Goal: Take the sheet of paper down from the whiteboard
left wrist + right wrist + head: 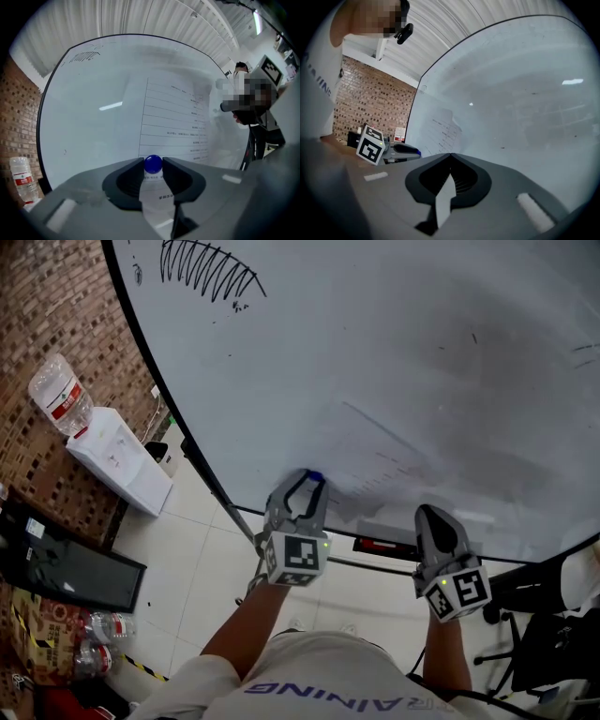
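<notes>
The white sheet of paper (173,117) with printed lines hangs on the whiteboard (375,334), pinned by a round blue magnet (153,164). My left gripper (153,161) points level at the board. Its jaw tips stand close on either side of the magnet and I see no squeeze. In the head view the left gripper (309,476) is at the board's lower edge, with the magnet (315,475) at its tips. My right gripper (427,512) is to the right, jaws together. In the right gripper view the right gripper (451,154) holds nothing I can see, and the sheet (440,131) lies to its left.
A ledge along the board's bottom carries a dark eraser (384,545). On the left, by the brick wall, stand a water dispenser (122,460), a black screen (56,563) and floor bottles (103,629). A black chair (553,634) is at right. Another person (253,103) stands right of the board.
</notes>
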The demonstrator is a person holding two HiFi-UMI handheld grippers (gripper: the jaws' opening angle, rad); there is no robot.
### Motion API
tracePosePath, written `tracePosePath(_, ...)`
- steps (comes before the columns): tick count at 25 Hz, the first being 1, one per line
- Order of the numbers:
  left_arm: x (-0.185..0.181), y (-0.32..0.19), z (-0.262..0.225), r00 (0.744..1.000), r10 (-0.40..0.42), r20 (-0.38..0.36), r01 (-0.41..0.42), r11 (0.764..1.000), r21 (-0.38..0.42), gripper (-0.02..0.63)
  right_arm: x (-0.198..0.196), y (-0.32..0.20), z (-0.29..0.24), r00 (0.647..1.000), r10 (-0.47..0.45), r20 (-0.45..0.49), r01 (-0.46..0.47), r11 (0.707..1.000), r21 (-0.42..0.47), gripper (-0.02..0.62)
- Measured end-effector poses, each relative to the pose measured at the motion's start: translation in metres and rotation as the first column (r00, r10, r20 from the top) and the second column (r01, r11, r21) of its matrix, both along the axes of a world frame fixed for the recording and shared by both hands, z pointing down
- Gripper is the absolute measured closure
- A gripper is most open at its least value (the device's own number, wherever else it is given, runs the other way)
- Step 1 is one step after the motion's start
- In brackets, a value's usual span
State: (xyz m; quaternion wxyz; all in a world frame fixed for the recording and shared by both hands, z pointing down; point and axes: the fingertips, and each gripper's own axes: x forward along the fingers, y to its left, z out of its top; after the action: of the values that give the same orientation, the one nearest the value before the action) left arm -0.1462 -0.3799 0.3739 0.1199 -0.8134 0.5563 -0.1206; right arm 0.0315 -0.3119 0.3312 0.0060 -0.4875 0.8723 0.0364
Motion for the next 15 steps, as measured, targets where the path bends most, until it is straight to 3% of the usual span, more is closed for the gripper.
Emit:
tracePosePath(4,-0.001,0.0,0.0,1.0,-0.021,0.006,0.021,1.0,0.006,0.482,0.001,-0.005,-0.016,0.998,0.025,-0.065,-0.021,0.998,0.056,0.58)
tracePosePath(8,-0.001,-0.002,-0.001,1.0,-0.01,0.009,0.01,1.0,0.004,0.479,0.005,-0.013,-0.027,0.992,0.058,-0.109,-0.05,0.996,0.079,0.451)
tracePosePath(15,-0.003,-0.002,0.009,1.0,0.016,0.027,-0.015,1.0,-0.012,0.48,-0.007,-0.023,-0.047,0.984,0.073,-0.164,-0.049,0.988,0.145,0.445)
